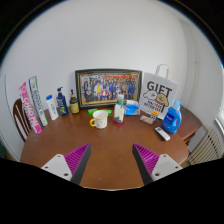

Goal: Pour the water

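Gripper [110,160] fingers were spread wide, holding nothing — table [110,140] bare ahead. Water bottle [119,108] beside the mug [99,119] looked light, slippery plastic — best gripped mid-body.

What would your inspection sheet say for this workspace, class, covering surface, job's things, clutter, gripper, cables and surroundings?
Surface: round wooden table, bare just ahead of the fingers.
Job's things: mug beside a small bottle, well beyond the fingers.
Clutter: framed photo, gift bag, blue bottle, row of bottles, blue dish.
Gripper: gripper open, holding nothing.
Cables: nothing seen.
Surroundings: white wall, chair.
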A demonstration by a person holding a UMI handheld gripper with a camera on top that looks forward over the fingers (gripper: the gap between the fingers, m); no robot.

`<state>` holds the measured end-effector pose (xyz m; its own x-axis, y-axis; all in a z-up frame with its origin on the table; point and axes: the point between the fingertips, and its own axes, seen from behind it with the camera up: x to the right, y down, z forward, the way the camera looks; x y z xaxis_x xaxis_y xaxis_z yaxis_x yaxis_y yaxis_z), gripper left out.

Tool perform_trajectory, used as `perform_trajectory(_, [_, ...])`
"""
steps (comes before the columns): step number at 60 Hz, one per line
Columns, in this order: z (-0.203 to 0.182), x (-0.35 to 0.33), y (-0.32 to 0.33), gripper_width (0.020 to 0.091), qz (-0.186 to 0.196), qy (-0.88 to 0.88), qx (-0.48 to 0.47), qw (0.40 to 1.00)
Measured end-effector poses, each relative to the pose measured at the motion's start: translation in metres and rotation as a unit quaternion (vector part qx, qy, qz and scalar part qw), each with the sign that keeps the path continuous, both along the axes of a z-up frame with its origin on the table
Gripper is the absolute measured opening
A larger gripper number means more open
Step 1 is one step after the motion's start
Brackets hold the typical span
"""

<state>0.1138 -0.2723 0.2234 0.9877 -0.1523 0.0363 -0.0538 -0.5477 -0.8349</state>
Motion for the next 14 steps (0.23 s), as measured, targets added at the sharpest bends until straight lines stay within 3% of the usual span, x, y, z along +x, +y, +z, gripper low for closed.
perform_trajectory(14, [0.0036,0.0026,-0.0117,0.0857,0.001,-0.025,0.001,1.000])
